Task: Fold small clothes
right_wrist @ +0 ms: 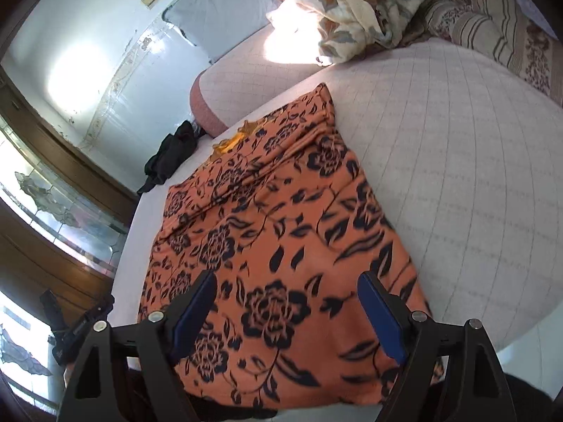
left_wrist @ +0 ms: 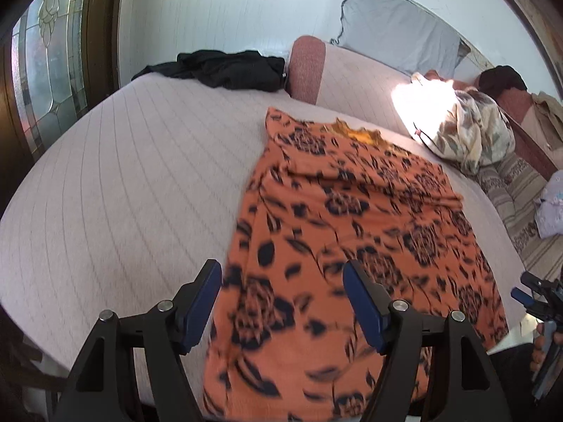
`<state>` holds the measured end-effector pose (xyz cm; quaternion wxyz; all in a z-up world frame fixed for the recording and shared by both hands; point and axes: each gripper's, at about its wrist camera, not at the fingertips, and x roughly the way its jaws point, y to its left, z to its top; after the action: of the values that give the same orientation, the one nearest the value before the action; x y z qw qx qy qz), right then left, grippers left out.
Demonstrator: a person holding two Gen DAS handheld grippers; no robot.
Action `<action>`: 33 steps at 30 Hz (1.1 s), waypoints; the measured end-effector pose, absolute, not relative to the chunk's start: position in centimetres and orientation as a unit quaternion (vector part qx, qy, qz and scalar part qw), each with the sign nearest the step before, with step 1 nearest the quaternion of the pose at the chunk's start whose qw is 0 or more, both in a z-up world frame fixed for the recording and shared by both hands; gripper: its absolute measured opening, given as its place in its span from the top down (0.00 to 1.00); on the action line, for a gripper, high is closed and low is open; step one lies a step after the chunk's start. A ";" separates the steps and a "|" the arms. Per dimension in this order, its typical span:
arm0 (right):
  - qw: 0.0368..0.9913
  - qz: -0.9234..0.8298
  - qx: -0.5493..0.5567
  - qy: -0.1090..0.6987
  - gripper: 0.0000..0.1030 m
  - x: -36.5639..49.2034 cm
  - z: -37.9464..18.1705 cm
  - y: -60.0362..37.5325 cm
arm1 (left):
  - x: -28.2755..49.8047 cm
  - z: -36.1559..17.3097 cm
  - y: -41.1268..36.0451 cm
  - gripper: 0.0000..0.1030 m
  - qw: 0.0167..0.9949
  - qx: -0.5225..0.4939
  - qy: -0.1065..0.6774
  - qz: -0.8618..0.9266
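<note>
**Orange garment flat on bed, both grippers open over near hem**

Bed (left_wrist: pixel 116 183) with a pale quilted cover fills both views; bedroom, wall and glazed wooden door at the back.

Near: left gripper (left_wrist: pixel 283 306) jaws spread wide, holding nothing, hovering over the near-left part of the orange floral garment (left_wrist: pixel 337 232). Right gripper (right_wrist: pixel 286 311) likewise wide open and empty, over the near hem at bottom centre of its view. Can't tell whether either pad touches the cloth.

Garment: lies centre frame in both views, spread mostly flat, near hem hanging over the bed edge. Neckline with yellow trim (left_wrist: pixel 355 133) points away, toward the upper middle. A raised crease runs across the far third.

Handling, my read: thin, light, limp knit. Will drape and sag, no stiffness, so pinch at two points or it bunches. Low slip on the quilted cover, may drag a bit. Not fragile. Best grab points look like the two near hem corners, or left and right side edges for a lengthwise fold.

Far: black clothing (left_wrist: pixel 218 70) upper left, floral bundle (left_wrist: pixel 468 130) upper right, grey pillow (left_wrist: pixel 394 35) against the wall.
</note>
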<state>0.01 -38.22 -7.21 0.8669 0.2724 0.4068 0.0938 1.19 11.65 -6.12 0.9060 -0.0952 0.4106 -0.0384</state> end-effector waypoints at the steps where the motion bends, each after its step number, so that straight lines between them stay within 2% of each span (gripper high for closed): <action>1: 0.867 0.093 0.272 0.408 0.18 -0.4 -7.4 -38.3 | 0.4 -6.3 11.6 0.30 0.904 -0.097 0.414 -0.036; 11: 0.852 0.079 0.274 0.439 0.18 -1.4 -10.2 -39.4 | -2.1 -9.3 11.7 0.29 0.884 -0.090 0.459 0.006; 21: 0.862 0.117 0.229 0.436 0.18 -0.4 -8.3 -35.6 | -1.6 -8.8 11.3 0.28 0.887 -0.072 0.456 0.013; 25: 0.822 0.096 0.248 0.503 0.18 1.1 -12.2 -35.0 | -1.2 -9.1 11.5 0.28 0.885 -0.078 0.458 0.013; 33: 0.854 0.105 0.232 0.454 0.18 2.9 -7.5 -34.6 | 0.3 -8.9 11.1 0.28 0.890 -0.085 0.448 -0.002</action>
<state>2.90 -34.61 -7.47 0.8540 0.2315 0.4538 0.1051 0.30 11.11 -8.88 0.8899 -0.0850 0.4481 -0.0021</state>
